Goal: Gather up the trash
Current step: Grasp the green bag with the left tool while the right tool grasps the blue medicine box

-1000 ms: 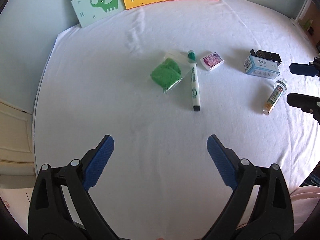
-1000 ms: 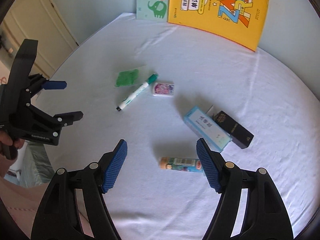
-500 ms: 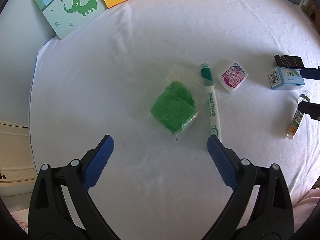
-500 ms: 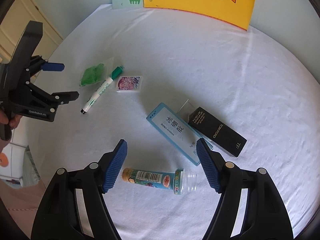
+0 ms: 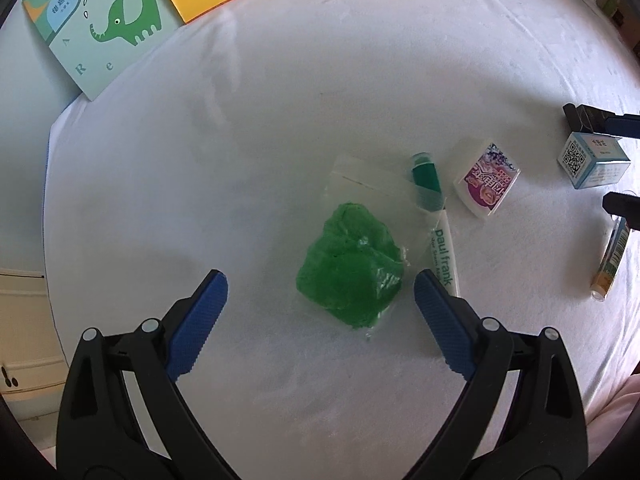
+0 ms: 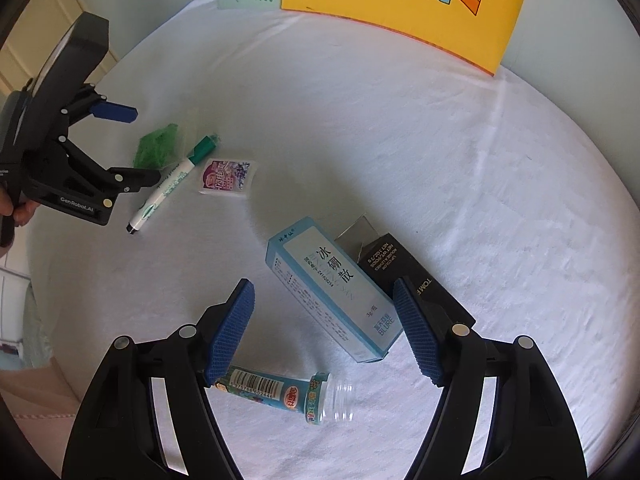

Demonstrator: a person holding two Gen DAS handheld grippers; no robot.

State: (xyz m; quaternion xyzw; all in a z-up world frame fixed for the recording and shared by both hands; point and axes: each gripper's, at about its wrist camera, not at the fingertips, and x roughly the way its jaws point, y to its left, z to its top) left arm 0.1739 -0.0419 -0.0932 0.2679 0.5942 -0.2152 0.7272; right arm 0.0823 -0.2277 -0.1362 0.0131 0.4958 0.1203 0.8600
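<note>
A clear plastic bag with green stuff [image 5: 350, 272] lies on the white cloth, between and just ahead of my open left gripper [image 5: 320, 286]. A green-capped marker [image 5: 438, 224] lies beside the bag, its lower end behind the right finger. My right gripper [image 6: 324, 300] is open over a light blue carton [image 6: 332, 284], with a black carton [image 6: 404, 272] beside it and an open small bottle [image 6: 288, 394] lying near the left finger. The left gripper [image 6: 128, 144], the bag [image 6: 156, 150] and the marker [image 6: 172, 182] also show in the right wrist view.
A small purple-printed packet [image 5: 486, 180] lies right of the marker. Two children's books, one with an elephant [image 5: 100, 24] and one yellow [image 6: 404, 0], lean against the wall at the back. The cloth's edge [image 5: 52, 208] drops off at the left.
Both grippers have moved forward and down. The green bag now sits between the left fingers. The blue carton now sits between the right fingers. Both stay open.
</note>
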